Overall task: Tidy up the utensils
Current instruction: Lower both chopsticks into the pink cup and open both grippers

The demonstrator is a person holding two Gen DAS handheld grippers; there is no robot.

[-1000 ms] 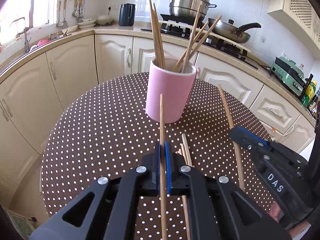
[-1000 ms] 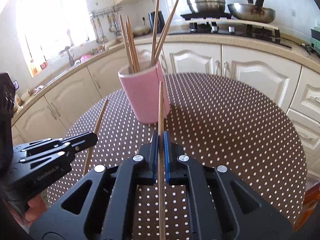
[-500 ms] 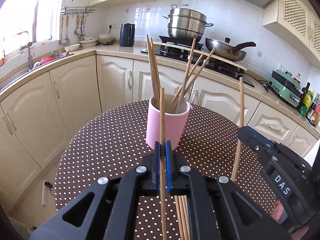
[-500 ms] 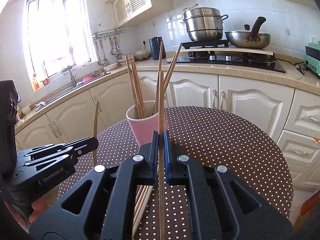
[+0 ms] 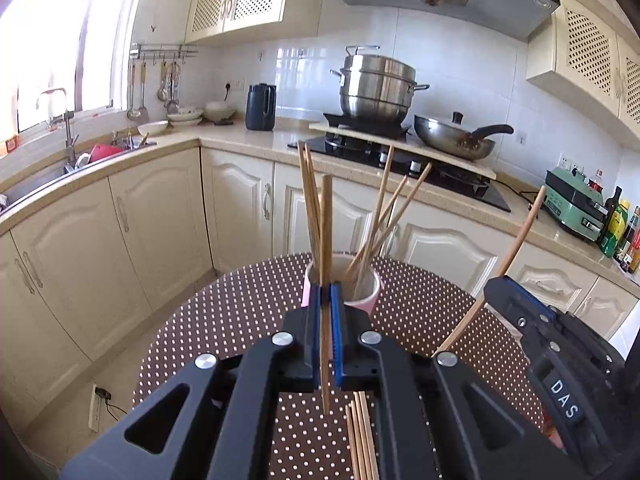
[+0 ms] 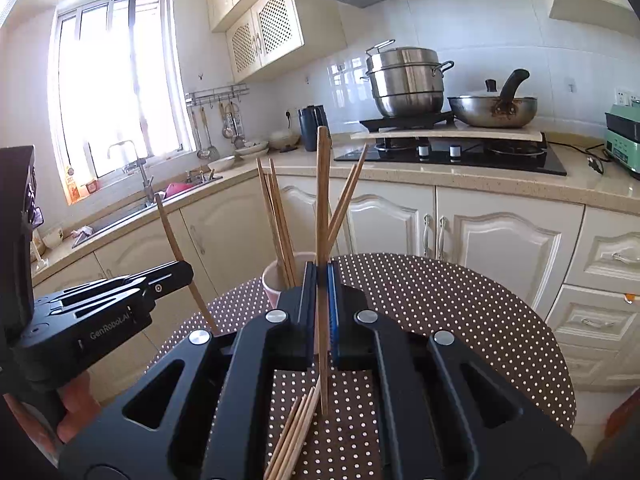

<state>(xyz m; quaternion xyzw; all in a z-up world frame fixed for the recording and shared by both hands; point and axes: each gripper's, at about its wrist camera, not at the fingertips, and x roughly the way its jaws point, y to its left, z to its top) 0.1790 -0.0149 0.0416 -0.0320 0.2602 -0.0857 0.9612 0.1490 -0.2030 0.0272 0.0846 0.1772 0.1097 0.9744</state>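
Observation:
A pink cup [image 5: 370,298] stands on the dotted round table [image 5: 224,320] with several wooden chopsticks in it. My left gripper [image 5: 327,292] is shut on one chopstick [image 5: 326,240], held upright above the table, just before the cup. My right gripper [image 6: 320,272] is shut on another chopstick [image 6: 322,200], also upright near the cup [image 6: 272,284]. Each gripper shows in the other's view: the right one [image 5: 556,364] with its chopstick [image 5: 516,240], the left one [image 6: 100,312] with its chopstick [image 6: 180,256]. Several loose chopsticks [image 5: 360,436] lie on the table below both grippers, also in the right wrist view [image 6: 296,432].
Cream kitchen cabinets [image 5: 160,220] and a counter run behind the table. A steel steamer pot [image 5: 376,88], a wok [image 5: 456,140], a dark kettle [image 5: 260,106] and a sink [image 5: 80,160] are on the counter. A green appliance [image 5: 576,204] and bottles stand at right.
Both grippers have risen and tilted up with their chopsticks, now upright. The cup sits lower in both views and more of the wall shows.

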